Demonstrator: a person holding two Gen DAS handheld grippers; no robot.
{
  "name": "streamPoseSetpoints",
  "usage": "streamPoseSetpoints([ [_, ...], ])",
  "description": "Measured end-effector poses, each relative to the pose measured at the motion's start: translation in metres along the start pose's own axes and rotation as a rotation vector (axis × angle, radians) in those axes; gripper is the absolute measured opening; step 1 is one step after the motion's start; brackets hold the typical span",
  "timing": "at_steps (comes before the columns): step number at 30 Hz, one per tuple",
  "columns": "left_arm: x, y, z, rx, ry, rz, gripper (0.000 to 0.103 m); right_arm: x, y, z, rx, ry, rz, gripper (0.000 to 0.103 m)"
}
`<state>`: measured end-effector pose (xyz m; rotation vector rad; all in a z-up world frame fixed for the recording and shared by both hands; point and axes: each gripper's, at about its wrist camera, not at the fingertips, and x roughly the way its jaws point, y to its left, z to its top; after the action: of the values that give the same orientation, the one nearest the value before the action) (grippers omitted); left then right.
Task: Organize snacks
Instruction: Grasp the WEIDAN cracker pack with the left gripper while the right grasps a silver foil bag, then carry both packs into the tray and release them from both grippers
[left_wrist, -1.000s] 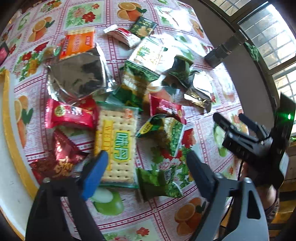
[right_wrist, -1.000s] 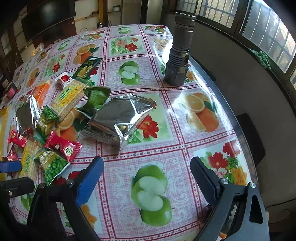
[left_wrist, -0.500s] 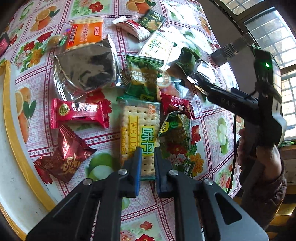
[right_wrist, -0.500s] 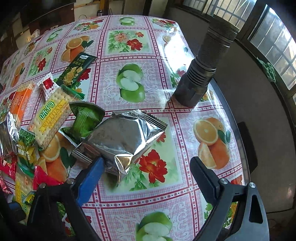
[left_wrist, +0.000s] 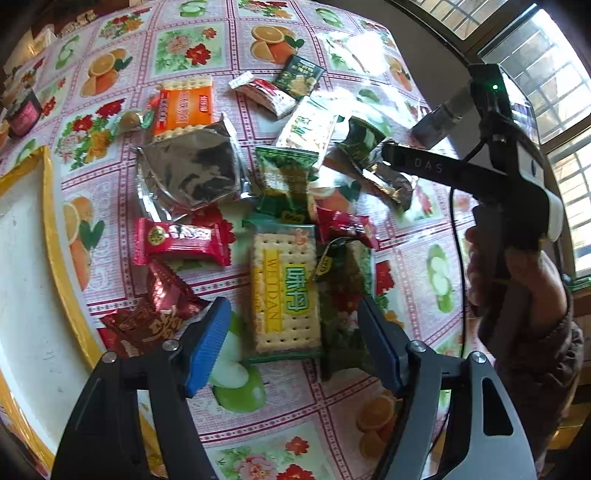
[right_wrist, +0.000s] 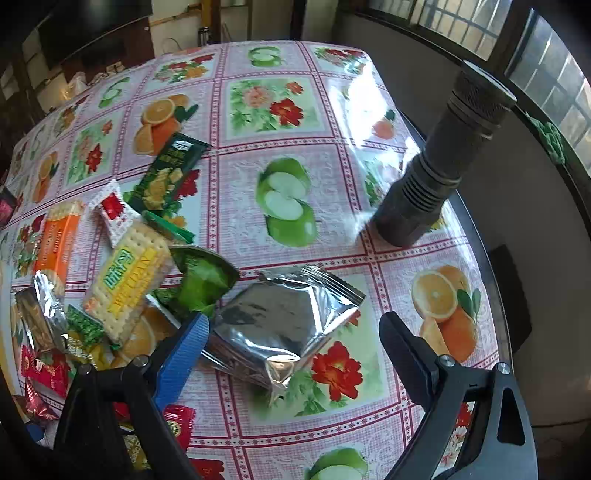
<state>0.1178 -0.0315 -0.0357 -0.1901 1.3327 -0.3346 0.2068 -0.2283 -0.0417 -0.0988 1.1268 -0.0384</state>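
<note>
Presently, your left gripper (left_wrist: 293, 345) stands with its jaws apart, having just been opening, and the yellow cracker pack (left_wrist: 282, 291) lies flat on the tablecloth (left_wrist: 192, 51) between the two fingers, its near end level with the fingertips; neither pad presses on it. The blue pad (left_wrist: 207, 350) sits off the pack's left edge with a gap of cloth between them. The other finger (left_wrist: 380, 349) stands beyond a dark green snack bag (left_wrist: 345, 295), which lies just beside the cracker pack on that side. A dark red foil packet (left_wrist: 155, 314) lies outside the blue pad, near a white tray with a yellow rim (left_wrist: 55, 236). Your right gripper (right_wrist: 291, 339) is likewise spread wide with nothing clamped. A silver foil bag (right_wrist: 284, 325) lies on the cloth between its fingers, nearer the blue pad (right_wrist: 181, 350), whose tip overlaps the bag's left edge in the right wrist view; whether it touches the bag I cannot tell. The black finger (right_wrist: 406, 354) stands well clear of the bag's right corner. A second yellow cracker pack (right_wrist: 129, 284) and a green wrapper (right_wrist: 201, 280) lie just beyond the blue pad, to the left. A dark flashlight (right_wrist: 439, 166) stands on end at the table's far right edge, well apart from the snacks.
</note>
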Motion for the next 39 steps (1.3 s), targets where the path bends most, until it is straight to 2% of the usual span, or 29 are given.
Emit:
streamPoseSetpoints([
  [3, 0.012, -0.005, 0.006, 0.013, 0.052, -0.012, 0.074, 0.010, 0.007, 0.004, -0.036, 0.045, -0.032, 0.094],
  [5, 0.022, -0.008, 0.008, 0.015, 0.089, -0.034, 0.074, 0.021, 0.010, 0.006, -0.039, 0.091, 0.032, 0.094],
  [9, 0.036, -0.010, 0.014, 0.001, 0.112, -0.006, 0.075, 0.043, 0.015, 0.009, -0.052, 0.137, 0.060, 0.094],
  [13, 0.055, -0.005, 0.016, -0.036, 0.173, -0.028, 0.074, 0.048, 0.012, 0.005, -0.030, 0.095, 0.102, 0.091],
  [14, 0.054, -0.009, 0.017, -0.018, 0.153, -0.019, 0.074, 0.047, 0.013, 0.004, -0.044, 0.082, 0.107, 0.085],
  [15, 0.056, -0.013, 0.016, -0.002, 0.157, -0.011, 0.071, 0.045, 0.012, 0.000, -0.049, 0.067, 0.112, 0.073],
  [16, 0.059, -0.016, 0.017, 0.006, 0.157, 0.002, 0.066, 0.042, 0.014, -0.003, -0.056, 0.054, 0.115, 0.068],
  [17, 0.059, -0.019, 0.016, 0.021, 0.135, 0.036, 0.049, 0.038, 0.015, -0.005, -0.065, 0.054, 0.117, 0.062],
  [19, 0.062, -0.023, 0.015, 0.041, 0.137, 0.031, 0.048, 0.035, 0.021, -0.006, -0.072, 0.050, 0.117, 0.052],
  [20, 0.062, -0.024, 0.014, 0.038, 0.133, 0.031, 0.048, 0.035, 0.025, -0.007, -0.071, 0.042, 0.139, 0.041],
  [22, 0.063, -0.024, 0.011, 0.038, 0.125, 0.037, 0.048, 0.024, 0.020, -0.007, -0.065, 0.045, 0.151, 0.034],
  [24, 0.062, -0.023, 0.007, 0.034, 0.114, 0.042, 0.048, 0.019, 0.018, -0.009, -0.052, 0.047, 0.172, 0.017],
  [31, 0.052, -0.022, -0.016, 0.072, 0.057, 0.073, 0.047, -0.004, 0.008, -0.036, -0.064, 0.031, 0.190, 0.017],
  [37, 0.031, -0.027, -0.035, 0.082, 0.009, 0.032, 0.047, -0.035, 0.006, -0.070, -0.078, -0.013, 0.182, 0.017],
  [39, 0.027, -0.024, -0.040, 0.077, 0.009, 0.021, 0.047, -0.030, 0.000, -0.064, -0.085, -0.032, 0.179, 0.017],
])
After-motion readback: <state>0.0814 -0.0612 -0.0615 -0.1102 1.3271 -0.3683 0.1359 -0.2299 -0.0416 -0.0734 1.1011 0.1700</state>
